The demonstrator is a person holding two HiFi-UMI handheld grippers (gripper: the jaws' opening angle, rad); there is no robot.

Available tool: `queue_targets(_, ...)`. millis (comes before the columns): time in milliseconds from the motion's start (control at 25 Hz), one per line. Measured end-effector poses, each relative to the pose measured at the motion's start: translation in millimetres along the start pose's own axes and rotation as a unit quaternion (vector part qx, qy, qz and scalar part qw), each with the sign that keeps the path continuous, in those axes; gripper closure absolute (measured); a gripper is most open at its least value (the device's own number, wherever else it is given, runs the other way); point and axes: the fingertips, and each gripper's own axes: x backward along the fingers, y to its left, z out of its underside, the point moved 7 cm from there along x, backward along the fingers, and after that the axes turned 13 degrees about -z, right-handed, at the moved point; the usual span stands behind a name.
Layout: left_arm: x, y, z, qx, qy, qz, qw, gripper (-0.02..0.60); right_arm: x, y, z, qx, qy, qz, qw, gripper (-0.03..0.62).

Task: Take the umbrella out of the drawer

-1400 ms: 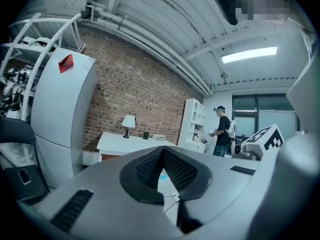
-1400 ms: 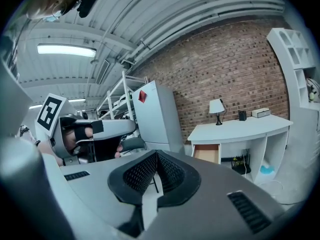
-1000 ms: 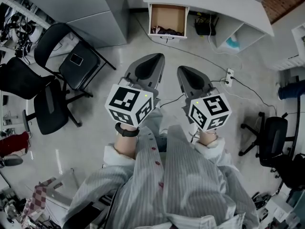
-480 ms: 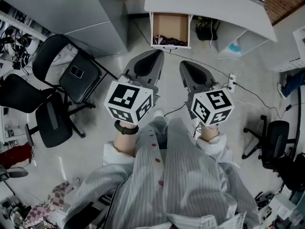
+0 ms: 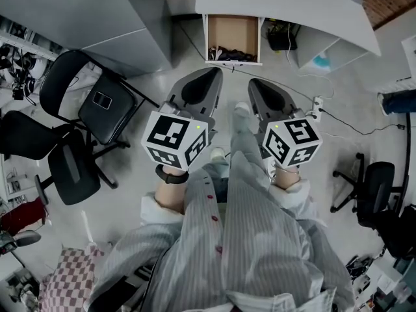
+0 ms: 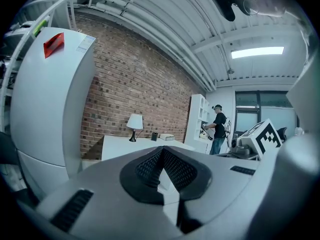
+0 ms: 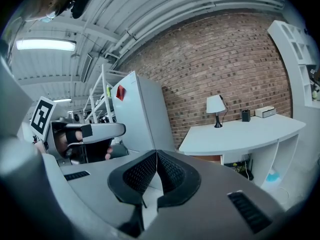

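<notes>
An open drawer [image 5: 233, 36] sticks out from under the white desk [image 5: 279, 5] at the top of the head view. A dark folded thing, likely the umbrella [image 5: 229, 54], lies along its front end. Both grippers are held side by side well short of the drawer, pointing toward it. My left gripper [image 5: 207, 77] has its jaws pressed together with nothing between them [image 6: 161, 151]. My right gripper [image 5: 259, 86] is also shut and empty [image 7: 156, 156]. In the right gripper view the desk [image 7: 240, 134] stands ahead with a lamp [image 7: 216, 109] on it.
Black office chairs [image 5: 97, 93] stand at the left, another chair [image 5: 370, 187] at the right. A tall white cabinet [image 5: 97, 18] is left of the drawer. Cables and a power strip [image 5: 315, 106] lie on the floor right of the grippers. A person [image 6: 218, 129] stands far off.
Both grippers and the person have moved forward toward the desk; the drawer now sits nearer the grippers. A foot has stepped out between them. Both stay shut.
</notes>
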Motion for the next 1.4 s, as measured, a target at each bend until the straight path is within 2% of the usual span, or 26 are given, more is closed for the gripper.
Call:
queue_targets(200, -34, 20, -1, 0.008, 0.000, -0.012, 0.9999, 0.572, -31, -27, -5, -0.004, 0.011, -0.010, 1.000, 0.559)
queue_targets(440, -96, 38, -4, 0.013, 0.006, -0.022, 0.9997, 0.572, -73, -79, -19, -0.006, 0.026, -0.027, 0.999, 0.559)
queue_targets(1000, -267, 70, -43, 0.033, 0.009, -0.073, 0.9968, 0.572, -166, -218, -99, 0.011, 0.062, -0.090, 0.994, 0.559)
queue_targets(1200, -303, 76, -45, 0.035, 0.013, -0.095, 0.9948, 0.572, -185, -259, -117, 0.012, 0.058, -0.101, 0.993, 0.559)
queue_targets(1400, -325, 90, -39, 0.040, 0.024, -0.117, 0.9920, 0.572, -211, -278, -126, 0.013, 0.064, -0.119, 0.991, 0.559)
